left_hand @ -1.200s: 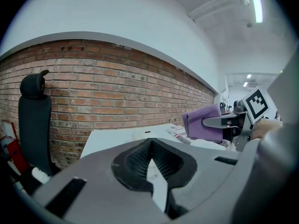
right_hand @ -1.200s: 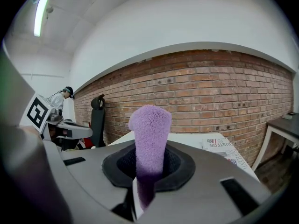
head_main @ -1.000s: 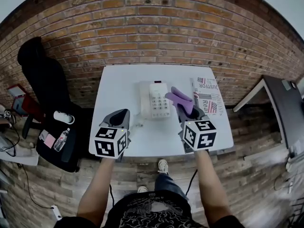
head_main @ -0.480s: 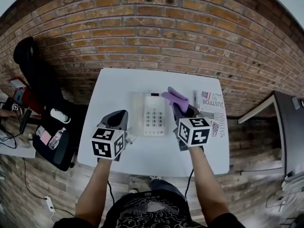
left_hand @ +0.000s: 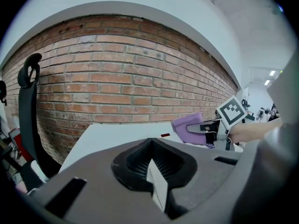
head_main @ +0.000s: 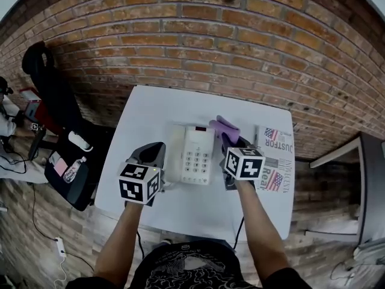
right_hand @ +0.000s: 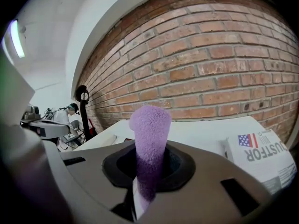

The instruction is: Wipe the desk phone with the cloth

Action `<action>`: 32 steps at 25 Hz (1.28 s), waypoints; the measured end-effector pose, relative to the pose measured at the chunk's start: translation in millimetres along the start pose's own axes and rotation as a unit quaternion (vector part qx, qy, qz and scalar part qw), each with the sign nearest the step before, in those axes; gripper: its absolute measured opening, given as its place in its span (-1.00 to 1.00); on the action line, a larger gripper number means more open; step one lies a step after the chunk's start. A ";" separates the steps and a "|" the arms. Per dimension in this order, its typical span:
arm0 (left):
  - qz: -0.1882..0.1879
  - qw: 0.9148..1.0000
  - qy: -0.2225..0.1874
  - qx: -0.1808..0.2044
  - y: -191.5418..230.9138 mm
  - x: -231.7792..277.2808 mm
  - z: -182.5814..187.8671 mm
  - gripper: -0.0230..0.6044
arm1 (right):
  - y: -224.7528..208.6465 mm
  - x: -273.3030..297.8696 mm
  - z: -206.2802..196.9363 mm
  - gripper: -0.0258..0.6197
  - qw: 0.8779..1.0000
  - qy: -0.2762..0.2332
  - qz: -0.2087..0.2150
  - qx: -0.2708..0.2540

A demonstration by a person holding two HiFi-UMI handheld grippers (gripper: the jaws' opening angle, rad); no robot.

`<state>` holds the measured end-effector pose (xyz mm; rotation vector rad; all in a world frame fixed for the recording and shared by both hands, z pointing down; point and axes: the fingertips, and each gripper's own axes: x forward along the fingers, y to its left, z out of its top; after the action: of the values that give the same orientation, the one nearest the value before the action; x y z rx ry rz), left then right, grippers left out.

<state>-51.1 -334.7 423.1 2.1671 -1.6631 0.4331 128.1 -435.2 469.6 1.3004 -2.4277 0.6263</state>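
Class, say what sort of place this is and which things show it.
Probably an office: a white desk against a brick wall, a desk phone on it, and a black office chair beside it.

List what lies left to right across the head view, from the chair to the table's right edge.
Black office chair → left gripper → white desk phone with keypad → right gripper clamping the purple fuzzy cloth → folded newspaper with flag print.
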 end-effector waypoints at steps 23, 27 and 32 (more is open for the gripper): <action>-0.011 1.000 0.019 -0.012 7.6 -15.1 -32.0 -0.91 | 20.8 2.6 -44.6 -0.77 0.997 0.033 0.022 0.064; -0.022 1.000 0.020 -0.009 5.0 -23.0 -36.9 -0.91 | 28.2 -8.3 -54.0 -0.77 0.997 0.037 0.018 0.065; -0.035 0.999 0.022 -0.008 2.4 -31.8 -45.0 -0.91 | 36.4 -22.2 -66.2 -0.77 0.997 0.042 0.013 0.065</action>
<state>-62.3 -287.1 448.5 2.1801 -1.5564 0.4425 114.0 -367.7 507.5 1.2660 -2.3732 0.8414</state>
